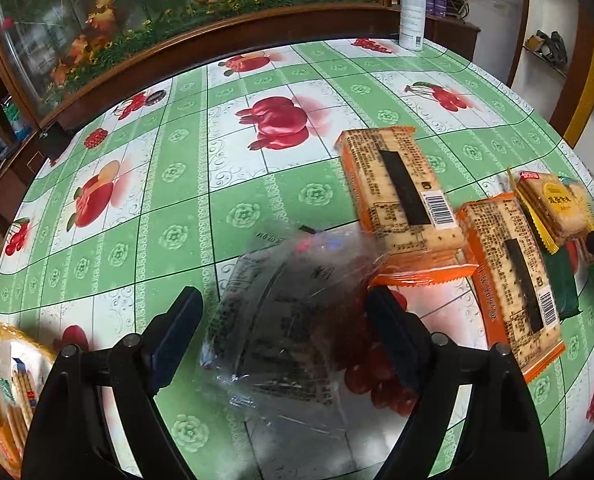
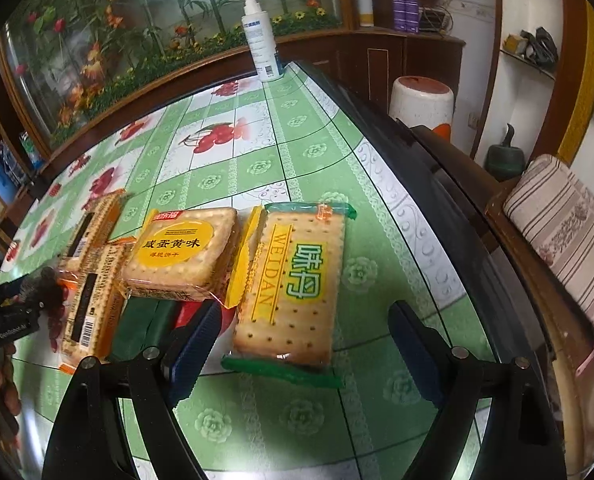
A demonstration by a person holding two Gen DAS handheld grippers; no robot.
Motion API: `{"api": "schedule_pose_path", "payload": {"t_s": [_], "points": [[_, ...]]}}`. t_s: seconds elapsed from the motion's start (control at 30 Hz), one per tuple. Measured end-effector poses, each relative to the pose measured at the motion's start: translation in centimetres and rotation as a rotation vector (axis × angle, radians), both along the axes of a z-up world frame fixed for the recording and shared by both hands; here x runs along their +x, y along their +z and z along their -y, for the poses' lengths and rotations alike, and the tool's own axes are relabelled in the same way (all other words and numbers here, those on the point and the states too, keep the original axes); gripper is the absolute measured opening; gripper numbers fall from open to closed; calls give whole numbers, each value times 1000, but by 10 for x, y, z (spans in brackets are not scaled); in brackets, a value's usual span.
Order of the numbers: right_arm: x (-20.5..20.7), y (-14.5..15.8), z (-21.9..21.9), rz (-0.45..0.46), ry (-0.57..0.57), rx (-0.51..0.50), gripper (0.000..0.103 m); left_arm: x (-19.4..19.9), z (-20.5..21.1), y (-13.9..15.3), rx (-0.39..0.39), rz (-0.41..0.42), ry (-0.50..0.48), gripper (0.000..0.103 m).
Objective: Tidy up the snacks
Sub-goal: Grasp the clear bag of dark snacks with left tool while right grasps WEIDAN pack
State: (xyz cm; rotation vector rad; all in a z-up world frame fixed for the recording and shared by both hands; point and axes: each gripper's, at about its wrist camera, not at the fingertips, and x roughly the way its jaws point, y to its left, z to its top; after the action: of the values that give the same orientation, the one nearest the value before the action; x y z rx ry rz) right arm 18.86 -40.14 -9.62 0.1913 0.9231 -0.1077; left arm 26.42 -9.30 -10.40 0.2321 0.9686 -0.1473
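between the wide-open fingers of the right gripper (image 2: 303, 346) lies the green weidan cracker pack (image 2: 293, 284), long axis pointing away along them. left gripper (image 1: 285, 320), also open, straddles a blurred clear snack bag (image 1: 289, 312).

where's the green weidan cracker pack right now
In the right wrist view the green WEIDAN cracker pack lies flat on the table, ahead between the open right gripper fingers, just right of the yellow cracker pack.
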Motion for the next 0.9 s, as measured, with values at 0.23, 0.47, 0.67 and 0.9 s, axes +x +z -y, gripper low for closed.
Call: {"api": "schedule_pose_path", "payload": {"t_s": [0.23,0.47,0.67,0.9], "points": [[7,-6,-20,-43,47,-125,86,-7,1,0,-1,22,22,79],[-2,-1,-17,-41,42,-87,50,-16,-1,2,0,35,33,61],[-29,4,-20,-21,40,-49,50,-33,-6,9,-30,38,34,51],[-83,25,-23,61,31,-11,50,-71,-22,19,-66,71,79,51]]}}
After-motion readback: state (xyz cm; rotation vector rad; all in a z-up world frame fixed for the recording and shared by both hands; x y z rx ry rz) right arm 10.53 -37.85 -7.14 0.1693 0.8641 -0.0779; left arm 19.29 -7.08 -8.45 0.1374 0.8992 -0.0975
